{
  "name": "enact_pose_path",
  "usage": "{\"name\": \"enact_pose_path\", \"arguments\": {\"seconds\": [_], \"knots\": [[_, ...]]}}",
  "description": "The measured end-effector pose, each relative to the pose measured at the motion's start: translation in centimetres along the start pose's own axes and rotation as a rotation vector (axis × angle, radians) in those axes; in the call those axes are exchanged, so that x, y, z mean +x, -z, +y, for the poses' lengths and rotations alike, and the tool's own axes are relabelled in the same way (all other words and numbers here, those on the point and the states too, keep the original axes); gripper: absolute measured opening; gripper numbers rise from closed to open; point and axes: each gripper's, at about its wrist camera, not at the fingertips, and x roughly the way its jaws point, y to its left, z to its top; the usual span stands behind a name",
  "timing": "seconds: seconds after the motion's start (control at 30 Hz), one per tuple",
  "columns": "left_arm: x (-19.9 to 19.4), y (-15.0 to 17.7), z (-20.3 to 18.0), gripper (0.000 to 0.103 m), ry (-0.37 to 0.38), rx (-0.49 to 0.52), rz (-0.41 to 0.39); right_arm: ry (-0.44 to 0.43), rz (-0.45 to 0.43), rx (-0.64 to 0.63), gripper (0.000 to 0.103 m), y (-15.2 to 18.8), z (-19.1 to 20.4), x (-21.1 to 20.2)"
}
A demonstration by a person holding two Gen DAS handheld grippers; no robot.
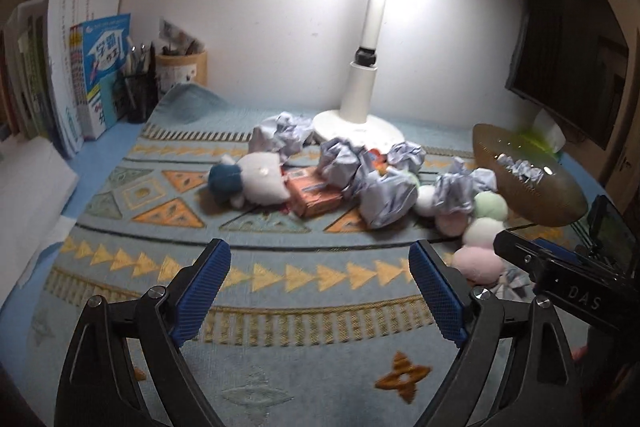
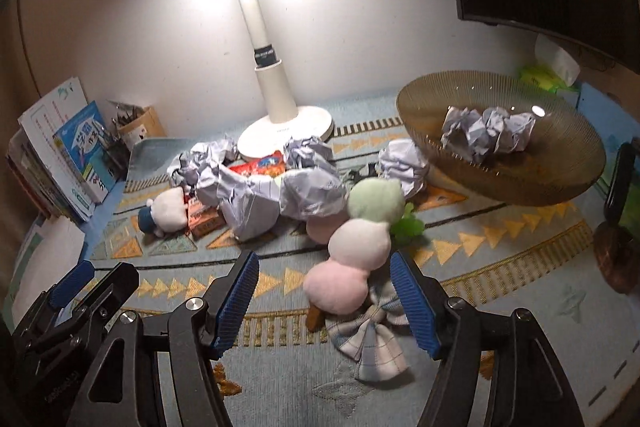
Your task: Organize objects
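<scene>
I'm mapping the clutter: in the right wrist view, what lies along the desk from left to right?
Books → round white plush with blue cap → orange box → three-ball dango plush → amber glass bowl holding crumpled paper.

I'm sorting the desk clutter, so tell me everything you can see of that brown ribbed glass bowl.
The brown ribbed glass bowl is wide, shallow and translucent amber, with fine ridges around its wall. It sits tilted at the right of the patterned blue mat, beside the white lamp base. Crumpled balls of lined paper lie inside it; another crumpled ball rests against its left underside. Neither set of tongs touches it.
</scene>
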Motion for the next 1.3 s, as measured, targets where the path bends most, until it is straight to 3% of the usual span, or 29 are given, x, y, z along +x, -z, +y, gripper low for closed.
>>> {"name": "enact_pose_path", "arguments": {"seconds": [0.23,0.37,0.43,0.63,1.17,1.23,1.3], "knots": [[1.2,1.1,0.1,0.090,0.006,0.015,0.004,-0.013,0.048,-0.006,0.068,2.4,-0.3,2.4],[1.5,1.0,0.5,0.091,0.016,-0.016,0.031,-0.019,0.009,-0.047,0.083,2.6,0.3,1.7],[1.7,1.1,0.8,0.091,0.017,-0.027,0.039,-0.017,-0.015,-0.072,0.084,2.7,0.8,1.3],[1.8,1.1,0.6,0.091,0.021,-0.020,0.044,0.008,-0.037,-0.113,0.085,2.8,1.6,0.9],[1.8,1.0,0.5,0.091,0.028,-0.018,0.048,-0.002,0.007,-0.046,0.085,2.3,0.3,1.7],[2.0,0.8,0.4,0.090,0.038,-0.008,0.090,-0.020,0.030,-0.023,0.085,1.7,-0.2,1.9],[2.4,-0.2,0.2,0.090,0.115,0.005,0.178,-0.036,0.046,-0.033,0.083,0.5,-0.2,1.7]]}}
